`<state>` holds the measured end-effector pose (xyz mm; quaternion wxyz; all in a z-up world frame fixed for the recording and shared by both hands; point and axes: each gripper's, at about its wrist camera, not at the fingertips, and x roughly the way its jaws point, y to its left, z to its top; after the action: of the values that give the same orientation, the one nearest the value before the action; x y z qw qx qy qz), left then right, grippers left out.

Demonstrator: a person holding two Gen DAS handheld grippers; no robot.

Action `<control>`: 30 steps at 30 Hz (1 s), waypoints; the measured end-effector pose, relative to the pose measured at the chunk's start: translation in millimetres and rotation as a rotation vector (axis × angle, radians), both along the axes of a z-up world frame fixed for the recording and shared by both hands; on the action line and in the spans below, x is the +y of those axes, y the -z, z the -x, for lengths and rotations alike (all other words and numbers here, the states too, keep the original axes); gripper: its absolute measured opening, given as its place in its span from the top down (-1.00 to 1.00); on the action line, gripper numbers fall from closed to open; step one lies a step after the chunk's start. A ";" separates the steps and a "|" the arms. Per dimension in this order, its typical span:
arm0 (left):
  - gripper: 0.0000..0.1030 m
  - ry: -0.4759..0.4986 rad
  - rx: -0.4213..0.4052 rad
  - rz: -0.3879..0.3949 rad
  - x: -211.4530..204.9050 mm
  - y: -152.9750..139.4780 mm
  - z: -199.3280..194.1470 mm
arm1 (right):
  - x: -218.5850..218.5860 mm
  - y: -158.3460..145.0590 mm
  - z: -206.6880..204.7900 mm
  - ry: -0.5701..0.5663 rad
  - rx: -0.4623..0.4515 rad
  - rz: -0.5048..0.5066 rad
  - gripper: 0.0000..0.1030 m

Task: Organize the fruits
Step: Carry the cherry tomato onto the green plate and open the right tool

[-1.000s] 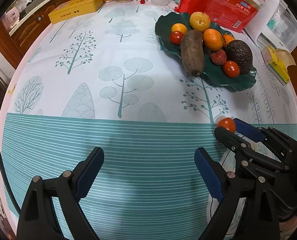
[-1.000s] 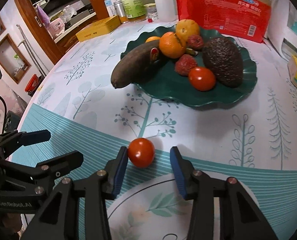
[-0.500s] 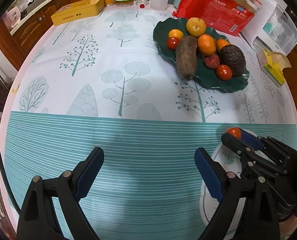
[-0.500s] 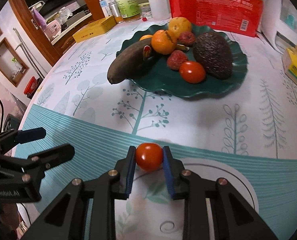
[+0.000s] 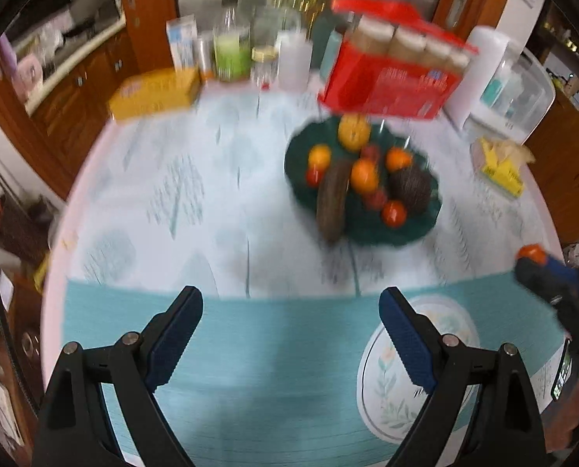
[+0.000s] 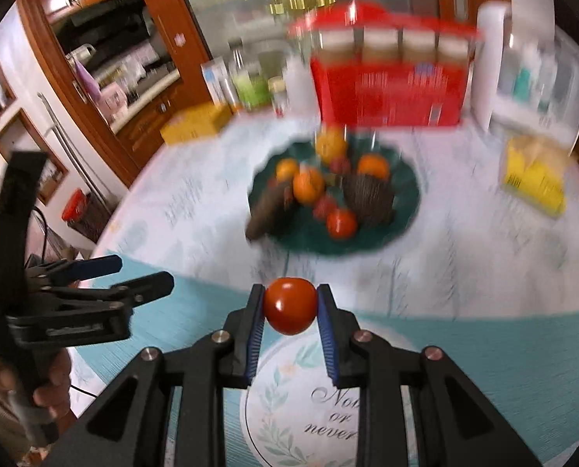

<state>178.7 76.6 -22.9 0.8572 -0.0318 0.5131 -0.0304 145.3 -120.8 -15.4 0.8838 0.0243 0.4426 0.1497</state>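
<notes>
Right gripper (image 6: 290, 307) pinches one tomato (image 6: 289, 305); left gripper (image 5: 289, 340) fingers spread, holding nothing.

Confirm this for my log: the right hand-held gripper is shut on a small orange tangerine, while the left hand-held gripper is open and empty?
Not quite. The right hand-held gripper is shut on a small round red tomato, as the right wrist view shows. The left hand-held gripper is open and empty.

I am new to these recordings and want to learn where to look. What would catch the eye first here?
First, the red tomato pinched between the blue pads of the right hand-held gripper, close in the right wrist view. Behind it, mid-table, the dark green plate heaped with fruit draws the eye, though it is blurred. The left hand-held gripper is open over the teal striped cloth.
</notes>
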 end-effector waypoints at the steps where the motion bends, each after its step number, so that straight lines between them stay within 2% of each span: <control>1: -0.79 0.007 -0.019 -0.005 -0.3 -14.0 -5.1 | -2.1 -19.1 -3.0 0.001 -0.026 0.008 0.49; 7: -0.85 0.008 -0.116 0.001 -0.5 -78.7 -36.0 | -11.8 -103.3 -32.6 0.031 -0.123 0.023 0.49; 9: -0.89 0.005 -0.147 -0.005 -2.4 -89.8 -46.3 | -14.0 -117.7 -49.4 0.049 -0.145 0.033 0.49; 11: -0.94 0.003 -0.171 -0.024 -6.5 -95.1 -59.7 | -14.5 -118.8 -67.0 0.067 -0.141 0.036 0.49; 14: -0.95 0.013 -0.170 -0.044 -16.2 -86.8 -81.5 | -18.4 -102.5 -96.5 0.100 -0.109 0.029 0.48; 19: -0.95 0.030 -0.120 -0.063 -28.9 -46.3 -115.9 | -21.0 -52.3 -133.5 0.125 -0.027 0.001 0.48; 27: -0.95 -0.003 -0.009 -0.003 -31.8 28.9 -162.8 | -17.0 40.9 -181.0 0.108 0.127 -0.037 0.48; 30: -0.95 -0.015 0.022 0.000 -32.3 54.2 -174.2 | -13.3 63.6 -193.1 0.097 0.151 -0.040 0.48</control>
<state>352.9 44.4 -77.1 0.8516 -0.0361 0.5224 -0.0238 338.4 -134.1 -79.0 0.8534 0.0747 0.5033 0.1133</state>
